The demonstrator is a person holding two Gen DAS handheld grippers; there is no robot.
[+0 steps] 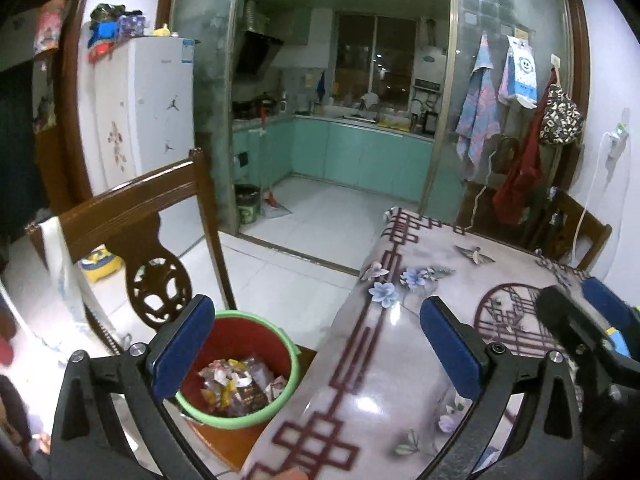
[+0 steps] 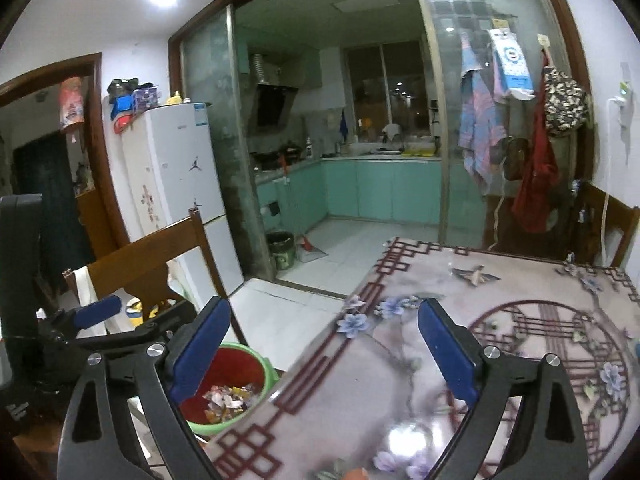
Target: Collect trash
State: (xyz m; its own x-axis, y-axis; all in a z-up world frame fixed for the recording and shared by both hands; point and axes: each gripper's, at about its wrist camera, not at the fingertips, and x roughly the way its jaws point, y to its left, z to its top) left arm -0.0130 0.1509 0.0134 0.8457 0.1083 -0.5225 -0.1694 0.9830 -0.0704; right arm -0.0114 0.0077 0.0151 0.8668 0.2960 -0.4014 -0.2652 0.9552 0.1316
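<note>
On fridge (image 2: pixel 176 168): Jordan jumpman sticker; left gripper (image 1: pixel 320 344), right gripper (image 2: pixel 324 348) both spread, empty.

glossy smooth tablecloth (image 1: pixel 400 380), carved varnished wood chair (image 1: pixel 132 208), shiny plastic bin (image 1: pixel 256 336) of crinkled foil wrappers (image 1: pixel 236 384).

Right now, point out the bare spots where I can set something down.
The table is bare from its floral near corner to the far chair. The red bin beside it sits on a chair seat, leaving no free space there.
</note>
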